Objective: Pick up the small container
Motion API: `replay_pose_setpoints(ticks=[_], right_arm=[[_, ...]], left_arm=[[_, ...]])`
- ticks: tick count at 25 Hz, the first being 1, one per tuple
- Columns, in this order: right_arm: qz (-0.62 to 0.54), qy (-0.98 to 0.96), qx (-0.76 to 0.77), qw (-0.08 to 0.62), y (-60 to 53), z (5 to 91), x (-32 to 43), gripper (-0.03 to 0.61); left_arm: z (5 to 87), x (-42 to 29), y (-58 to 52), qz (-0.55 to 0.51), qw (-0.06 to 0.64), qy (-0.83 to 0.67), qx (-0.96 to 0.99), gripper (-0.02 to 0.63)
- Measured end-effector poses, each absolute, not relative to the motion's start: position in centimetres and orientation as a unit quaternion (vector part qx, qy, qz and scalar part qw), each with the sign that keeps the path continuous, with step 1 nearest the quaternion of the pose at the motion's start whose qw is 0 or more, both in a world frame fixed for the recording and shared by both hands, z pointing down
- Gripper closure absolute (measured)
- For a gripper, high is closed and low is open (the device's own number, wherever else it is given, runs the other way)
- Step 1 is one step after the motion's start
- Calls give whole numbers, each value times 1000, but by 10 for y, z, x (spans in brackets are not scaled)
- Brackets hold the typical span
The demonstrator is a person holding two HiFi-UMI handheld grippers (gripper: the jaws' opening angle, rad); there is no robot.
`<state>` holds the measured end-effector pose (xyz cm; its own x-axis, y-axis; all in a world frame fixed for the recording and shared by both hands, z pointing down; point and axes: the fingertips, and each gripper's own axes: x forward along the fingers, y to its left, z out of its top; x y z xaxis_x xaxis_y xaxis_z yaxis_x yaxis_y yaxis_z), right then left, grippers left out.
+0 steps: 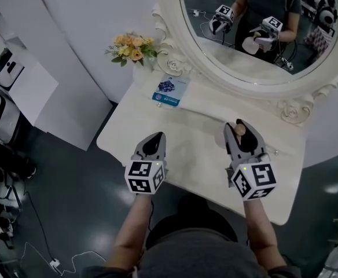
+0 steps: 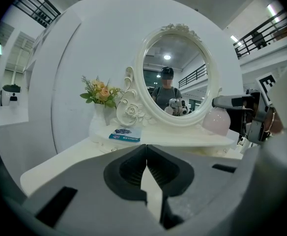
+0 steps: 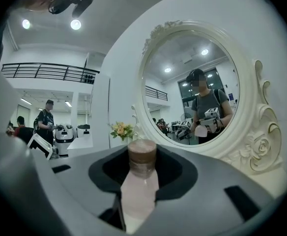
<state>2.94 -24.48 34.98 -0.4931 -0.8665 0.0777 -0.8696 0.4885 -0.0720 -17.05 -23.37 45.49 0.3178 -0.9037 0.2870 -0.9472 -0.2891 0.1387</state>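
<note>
We have the right gripper pinching the small container, a pale pink bottle with a brown cap, upright between its jaws over the right side of the dressing table, between the front edge and the mirror. Our left gripper hangs over the left part of the front edge, jaws pressed together on nothing. Flowers stand at the back left corner.
</note>
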Motion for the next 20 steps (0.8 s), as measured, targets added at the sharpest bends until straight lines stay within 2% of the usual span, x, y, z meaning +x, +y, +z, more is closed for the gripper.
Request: replay_pose_setpoints(ticks=[20], right_arm=[[42,-870,491,12,-221,342,23,437]], left_arm=[[446,-175,-216,66,135,-587,795,607]])
